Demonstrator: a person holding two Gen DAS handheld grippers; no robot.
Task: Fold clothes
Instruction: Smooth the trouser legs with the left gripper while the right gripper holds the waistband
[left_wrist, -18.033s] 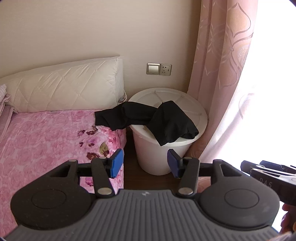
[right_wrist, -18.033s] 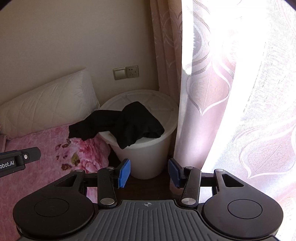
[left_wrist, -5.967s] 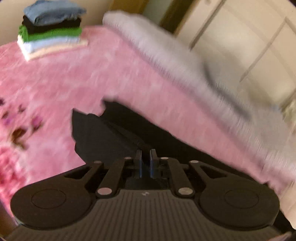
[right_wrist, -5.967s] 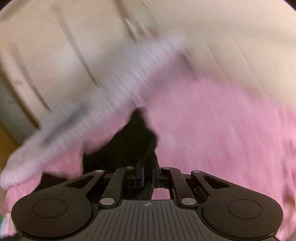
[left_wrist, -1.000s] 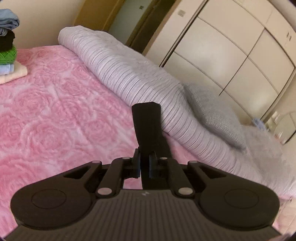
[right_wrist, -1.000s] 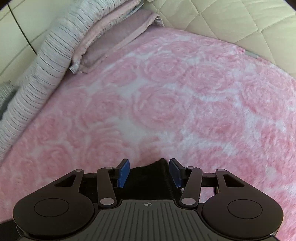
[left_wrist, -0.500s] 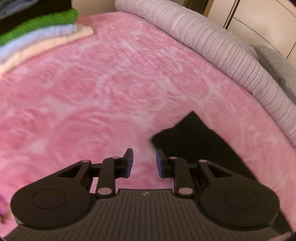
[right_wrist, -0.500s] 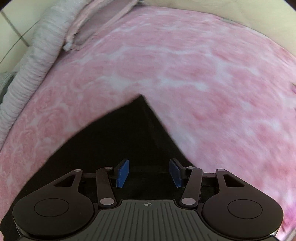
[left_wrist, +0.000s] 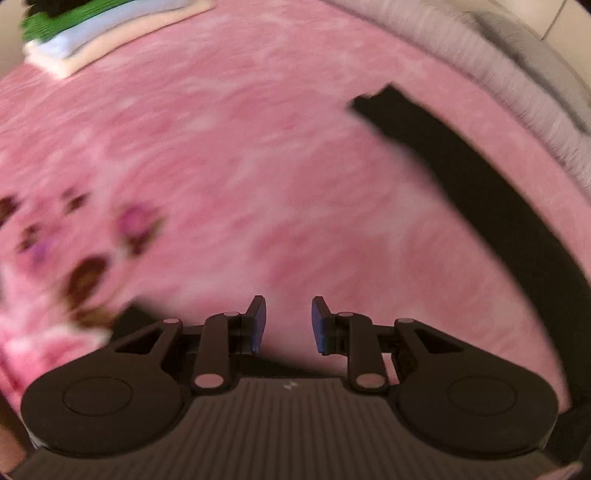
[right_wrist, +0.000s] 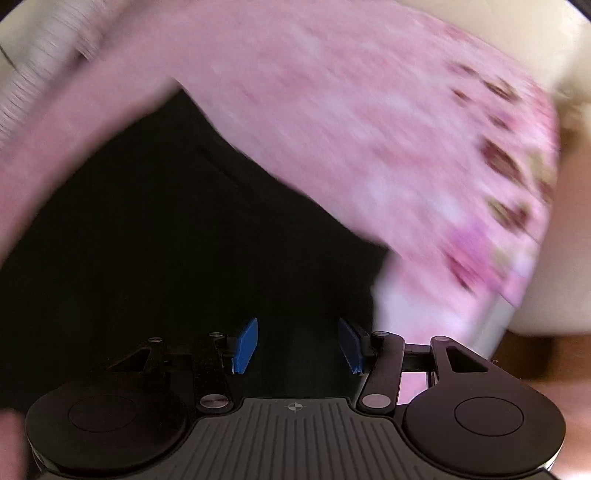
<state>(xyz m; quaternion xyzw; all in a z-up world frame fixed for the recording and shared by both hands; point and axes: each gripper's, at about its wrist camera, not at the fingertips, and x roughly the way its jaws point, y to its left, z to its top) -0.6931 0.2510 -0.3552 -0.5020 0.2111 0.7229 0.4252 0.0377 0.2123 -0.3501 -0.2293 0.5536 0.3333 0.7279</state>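
Both views are smeared by motion, so we can read shapes but little detail. In the left wrist view, at far left, the dark flower print on the pink blanket (left_wrist: 229, 155) is a blur, and the stack of folded clothes (left_wrist: 92, 33) at top left is cut off by the frame edge; we make out only green, pale blue and cream layers. Lower centre, the left gripper (left_wrist: 288, 325) has its blue pads apart with only blanket showing between them. To the right, the black garment (left_wrist: 461, 177) lies flat as a long strip, running out of frame, beside the striped grey bedding (left_wrist: 480, 62). In the right wrist view the same garment (right_wrist: 166, 221) fills the left and centre, its folds lost in darkness. The right gripper (right_wrist: 297, 349) hangs over it, pads spread wide, gripping nothing
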